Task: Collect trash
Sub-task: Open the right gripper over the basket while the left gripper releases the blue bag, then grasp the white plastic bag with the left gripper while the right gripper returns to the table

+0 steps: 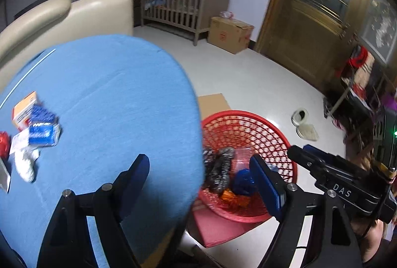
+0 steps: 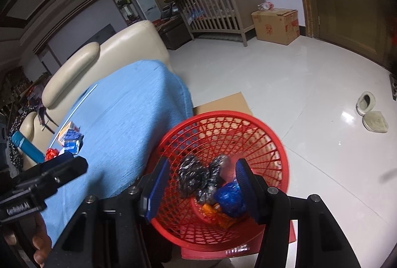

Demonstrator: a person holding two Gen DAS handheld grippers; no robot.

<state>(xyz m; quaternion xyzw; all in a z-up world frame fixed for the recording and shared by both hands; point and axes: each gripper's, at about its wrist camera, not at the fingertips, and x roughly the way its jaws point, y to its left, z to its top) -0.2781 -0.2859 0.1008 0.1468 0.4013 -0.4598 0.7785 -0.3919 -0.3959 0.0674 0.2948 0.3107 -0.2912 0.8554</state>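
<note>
Low in the middle of the right wrist view, over the red basket [image 2: 273, 144]: right gripper [image 2: 203, 190], jaws spread wide, nothing between them. Same on the left gripper [image 1: 202, 181], low in the left wrist view: wide, empty, straddling the table edge and the basket rim.

Already inside the basket: black-and-silver wads [image 2: 191, 176], a blue wad [image 2: 229, 196], orange wrappers [image 2: 218, 214]. Left to collect, at the left edge of the left wrist view on the blue tablecloth [image 1: 111, 94]: an orange-and-white box [image 1: 24, 106], blue packets [image 1: 41, 130], crumpled white tissue [image 1: 24, 163] and a red scrap [image 1: 3, 146], huddled together, touching, and blurred.

Likely trouble from here:
- Pinching one piece of that huddle and dragging a neighbour off the cloth.
- Snagging the cloth itself under the soft tissue.
- Gripping a thin packet flat-on and losing it on the way across.
- Letting go short of the basket, set below the table edge on a red mat [image 2: 238, 250], with light paper drifting to the floor.
- Clipping the right gripper, close by at the right of the left wrist view, on any swing back.

Around:
- Cream sofa [image 1: 74, 17] behind the table.
- Teal bottle [image 2: 27, 146] at the left edge of the right wrist view, near the pile; cannot tell whether trash.
- Flat cardboard [image 2: 223, 104] behind the basket.
- Slippers [image 2: 367, 102], a cot [image 2: 218, 12] and a cardboard box [image 2: 275, 25], farther off on the floor, well apart.

Between left gripper and pile, only bare cloth.
</note>
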